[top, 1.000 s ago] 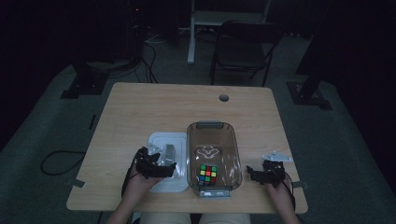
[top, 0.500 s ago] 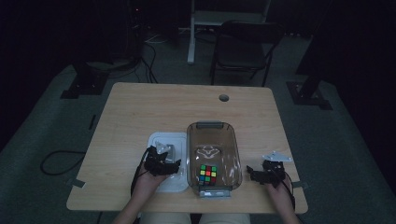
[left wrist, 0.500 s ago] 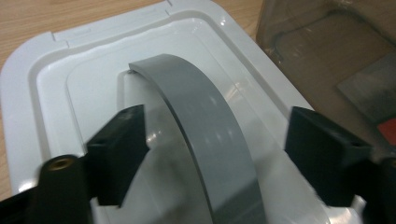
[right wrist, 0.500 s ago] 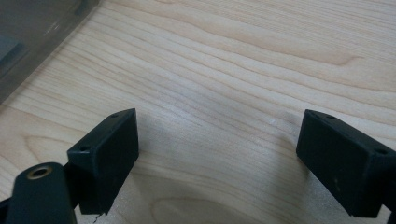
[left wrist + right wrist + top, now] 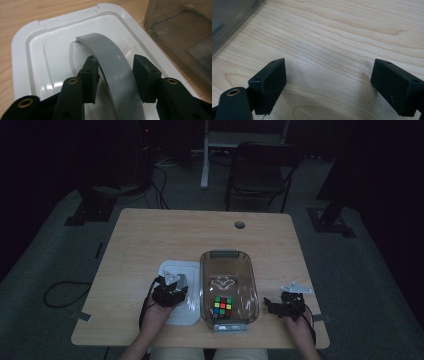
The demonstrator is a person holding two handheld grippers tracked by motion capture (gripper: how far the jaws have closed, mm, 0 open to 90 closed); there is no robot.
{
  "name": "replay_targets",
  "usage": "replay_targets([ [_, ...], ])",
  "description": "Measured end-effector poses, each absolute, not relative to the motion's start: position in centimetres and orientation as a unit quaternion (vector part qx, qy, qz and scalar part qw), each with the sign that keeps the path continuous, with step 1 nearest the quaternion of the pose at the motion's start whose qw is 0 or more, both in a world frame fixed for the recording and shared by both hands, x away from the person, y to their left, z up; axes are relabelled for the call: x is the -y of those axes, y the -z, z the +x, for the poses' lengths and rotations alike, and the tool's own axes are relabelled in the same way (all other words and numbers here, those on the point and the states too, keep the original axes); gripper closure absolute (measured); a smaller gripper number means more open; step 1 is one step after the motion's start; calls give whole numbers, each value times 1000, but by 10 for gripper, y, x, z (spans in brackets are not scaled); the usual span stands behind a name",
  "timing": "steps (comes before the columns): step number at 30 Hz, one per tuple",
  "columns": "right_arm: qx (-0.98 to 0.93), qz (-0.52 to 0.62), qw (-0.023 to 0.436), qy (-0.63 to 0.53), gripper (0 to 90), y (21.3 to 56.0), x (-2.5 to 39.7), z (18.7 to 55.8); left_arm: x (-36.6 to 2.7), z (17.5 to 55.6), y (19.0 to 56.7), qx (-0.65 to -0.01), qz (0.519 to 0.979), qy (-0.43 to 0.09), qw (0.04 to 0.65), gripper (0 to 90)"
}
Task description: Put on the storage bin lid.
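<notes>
Straddling handle: your left hand-held gripper [image 5: 116,75] has the lid's grey handle [image 5: 112,67] between its jaws, gaps on both sides, not yet clamped.
Handle axis: running away from you, up the frame, in line with the jaws.
Lid place: white lid [image 5: 176,292] flat on the counter [image 5: 150,240], lower centre, touching the bin's [image 5: 227,287] left wall.
Right hand-held gripper [image 5: 327,85]: wide, empty, over bare counter.

On the desk [image 5: 150,240] there was 1 clear plastic box [image 5: 228,270], 1 white lid [image 5: 187,312] w/ 1 grey handle [image 5: 112,65], and 1 colour cube [image 5: 222,306] inside the box. There were 2 tools: left tool [image 5: 170,292] and right tool [image 5: 272,306], 1 per hand. Behind the desk stood 1 dark chair [image 5: 260,170].
</notes>
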State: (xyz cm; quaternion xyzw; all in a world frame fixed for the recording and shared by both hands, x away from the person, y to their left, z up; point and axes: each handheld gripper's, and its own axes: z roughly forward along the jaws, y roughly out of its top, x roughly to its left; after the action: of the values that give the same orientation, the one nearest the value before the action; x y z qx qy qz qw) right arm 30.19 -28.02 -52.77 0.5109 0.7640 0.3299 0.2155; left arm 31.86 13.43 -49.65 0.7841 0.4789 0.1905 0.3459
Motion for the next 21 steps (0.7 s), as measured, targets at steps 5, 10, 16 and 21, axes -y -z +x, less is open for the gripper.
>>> replay_targets([
  [5,-761,513,211,-337,129,527,282,302,-146,319,493,-482,773,-208,356,677],
  [10,-757,512,207,-351,129,527,280,300,-158,319,486,-484,773,-208,353,682],
  [16,-769,480,201,-372,130,522,263,295,-177,321,474,-502,757,-195,370,683],
  [21,-768,464,191,-398,128,517,252,291,-189,319,463,-509,748,-194,379,684],
])
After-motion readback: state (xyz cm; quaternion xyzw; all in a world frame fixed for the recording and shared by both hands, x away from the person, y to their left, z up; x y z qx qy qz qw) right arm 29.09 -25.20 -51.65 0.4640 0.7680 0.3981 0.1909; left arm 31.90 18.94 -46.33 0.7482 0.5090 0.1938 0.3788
